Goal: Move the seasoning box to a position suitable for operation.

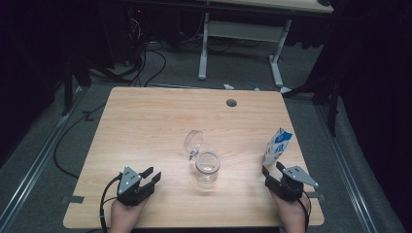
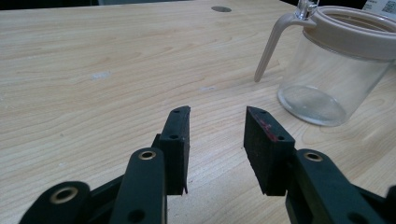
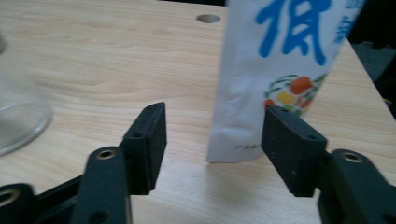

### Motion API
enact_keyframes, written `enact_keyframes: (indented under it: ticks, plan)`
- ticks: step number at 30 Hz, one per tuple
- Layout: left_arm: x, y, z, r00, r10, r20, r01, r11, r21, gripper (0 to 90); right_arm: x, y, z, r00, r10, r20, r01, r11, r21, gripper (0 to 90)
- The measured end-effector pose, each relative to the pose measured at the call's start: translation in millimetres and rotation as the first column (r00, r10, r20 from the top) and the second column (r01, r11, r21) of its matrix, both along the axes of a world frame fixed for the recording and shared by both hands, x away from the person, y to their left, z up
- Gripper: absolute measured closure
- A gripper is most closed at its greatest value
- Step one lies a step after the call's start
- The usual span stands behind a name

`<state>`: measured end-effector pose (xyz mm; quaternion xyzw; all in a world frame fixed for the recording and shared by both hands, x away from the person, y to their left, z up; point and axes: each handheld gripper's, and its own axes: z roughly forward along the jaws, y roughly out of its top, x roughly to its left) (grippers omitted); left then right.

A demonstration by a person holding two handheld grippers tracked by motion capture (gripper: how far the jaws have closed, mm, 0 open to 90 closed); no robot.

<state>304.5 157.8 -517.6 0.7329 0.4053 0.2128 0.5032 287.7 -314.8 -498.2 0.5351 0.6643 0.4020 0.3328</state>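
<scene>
Both tongs gape with nothing held: left tongs near the jar, right tongs before the carton.

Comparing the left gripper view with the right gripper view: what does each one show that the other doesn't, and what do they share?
Left gripper view alone: the jar's beige rim, its open hinged lid arm, and the left tool, jaws apart with nothing between them.

Right gripper view alone: the white pouch with blue lettering and fruit print, standing upright just beyond the open right tool.

Both: the wooden table, its round cable hole, and the clear glass jar, blurred at the left edge in the right gripper view.
</scene>
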Motion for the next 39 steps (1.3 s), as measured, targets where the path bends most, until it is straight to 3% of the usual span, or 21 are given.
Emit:
enact_keyframes:
  ticks: [7, 17, 21, 30, 39]
  plan:
    - [-5.6, 5.0, -0.3, 0.9997, 0.024, -0.001, -0.024, 0.9997, 0.0, 61.5, 18.0, -13.4, -1.0, 0.9979, -0.064, -0.015, 0.064, 0.997, 0.034, 24.7]
    - [-22.9, 25.1, 0.0, 0.9967, 0.08, 0.013, -0.08, 0.9968, -0.004, 62.0, 38.0, -13.4, 2.3, 0.9969, -0.077, -0.01, 0.078, 0.996, 0.044, 21.8]
    - [-27.8, 32.3, 0.1, 0.995, 0.099, 0.014, -0.098, 0.9951, -0.011, 62.1, 45.6, -10.7, 1.9, 0.9934, -0.113, -0.017, 0.113, 0.993, 0.013, 21.5]
    - [-28.5, 28.1, 1.2, 0.9959, 0.088, 0.018, -0.088, 0.9961, -0.007, 62.1, 43.9, -14.3, 1.7, 0.9908, -0.135, -0.015, 0.135, 0.991, -0.006, 28.5]
    - [-18.3, 16.3, 2.3, 0.9988, 0.047, 0.017, -0.047, 0.9988, -0.018, 61.6, 27.2, -24.7, 2.5, 0.9955, -0.094, 0.01, 0.094, 0.996, -0.011, 54.5]
